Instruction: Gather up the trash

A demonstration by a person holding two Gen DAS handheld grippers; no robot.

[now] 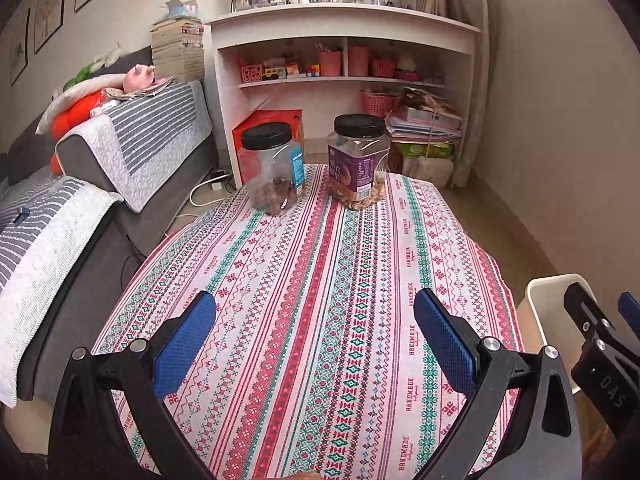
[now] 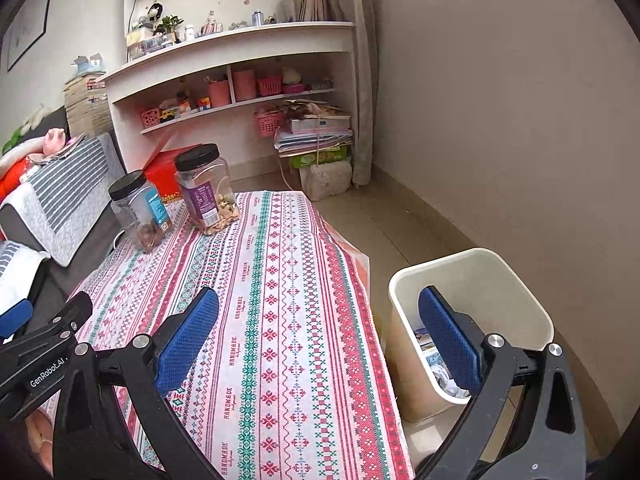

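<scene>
Patterned cloth in pink, red and green stripes covers the surface in the left wrist view, with a white shelf unit against the far wall and a grey sofa with striped covers along the left side. Two clear jars with black lids stand near the far edge of the surface: the blue-labelled jar on the left and the purple-labelled jar just beside it on the right, apart from each other, both holding a low layer of nuts. The left tool hovers over the near part of the cloth with its blue pads spread wide and nothing between them. At the right edge a cream trash bin stands on the floor beside the surface, partly hidden by the other tool. From the right wrist view, the same cloth-covered surface fills the left and middle, with the blue-labelled jar and purple-labelled jar at its far left corner. The right tool is released too, jaws wide apart and holding nothing; one pad sits over the cloth and the other over the mouth of the trash bin. Crumpled paper and wrappers lie inside the bin, on the floor just beside the surface.
</scene>
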